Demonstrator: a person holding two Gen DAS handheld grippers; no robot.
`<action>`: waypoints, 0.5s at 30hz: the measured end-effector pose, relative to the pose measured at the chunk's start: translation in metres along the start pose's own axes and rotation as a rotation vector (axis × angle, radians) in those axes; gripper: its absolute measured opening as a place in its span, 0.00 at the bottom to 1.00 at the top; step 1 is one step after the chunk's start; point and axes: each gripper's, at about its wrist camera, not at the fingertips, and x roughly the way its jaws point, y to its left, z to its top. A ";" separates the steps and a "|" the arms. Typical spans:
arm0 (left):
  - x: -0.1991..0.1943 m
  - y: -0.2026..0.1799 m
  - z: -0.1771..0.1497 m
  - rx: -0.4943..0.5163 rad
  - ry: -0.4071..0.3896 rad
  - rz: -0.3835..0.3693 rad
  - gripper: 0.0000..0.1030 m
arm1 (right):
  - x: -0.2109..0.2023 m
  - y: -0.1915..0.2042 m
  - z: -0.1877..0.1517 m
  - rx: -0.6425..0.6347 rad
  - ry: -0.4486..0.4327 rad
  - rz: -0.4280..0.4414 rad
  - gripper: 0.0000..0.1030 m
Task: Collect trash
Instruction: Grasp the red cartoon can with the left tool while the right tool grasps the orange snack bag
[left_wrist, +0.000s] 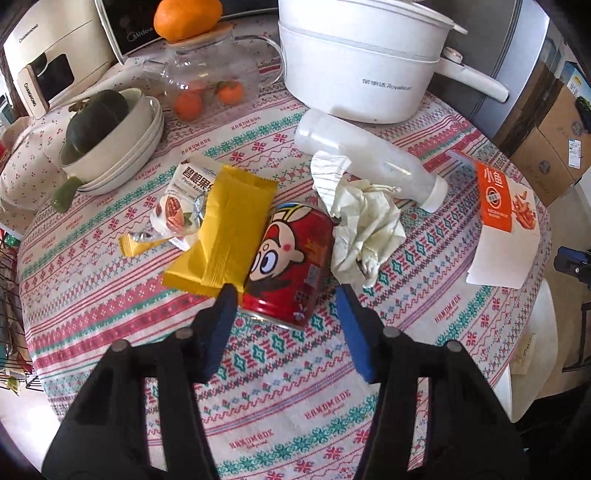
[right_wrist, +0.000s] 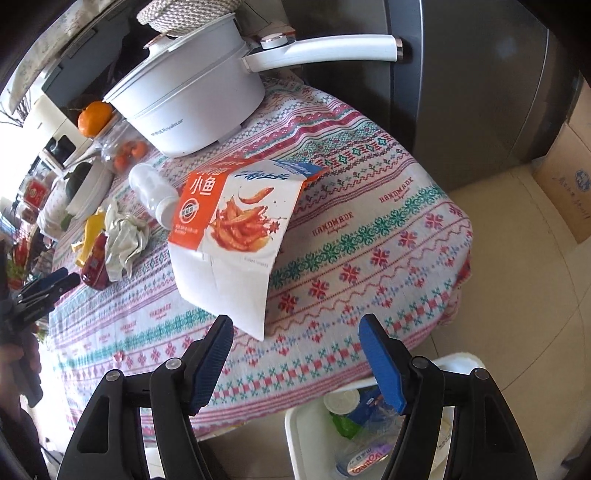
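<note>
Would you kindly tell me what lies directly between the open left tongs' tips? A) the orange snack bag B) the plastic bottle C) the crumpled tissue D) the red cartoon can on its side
D: the left tongs are open around the bottom end of the red can, which lies on its side beside the yellow wrapper.

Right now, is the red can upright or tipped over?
Tipped over: the red can lies on its side on the tablecloth, rim toward the open left gripper.
</note>
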 end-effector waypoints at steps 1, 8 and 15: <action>0.004 0.000 0.004 0.005 0.014 -0.001 0.52 | 0.002 0.001 0.003 0.000 0.002 0.001 0.70; 0.039 0.005 0.022 -0.032 0.124 -0.045 0.54 | 0.008 0.008 0.015 -0.028 -0.037 0.018 0.70; 0.042 0.008 0.010 -0.176 0.097 -0.087 0.54 | 0.022 0.009 0.023 -0.031 -0.059 0.067 0.70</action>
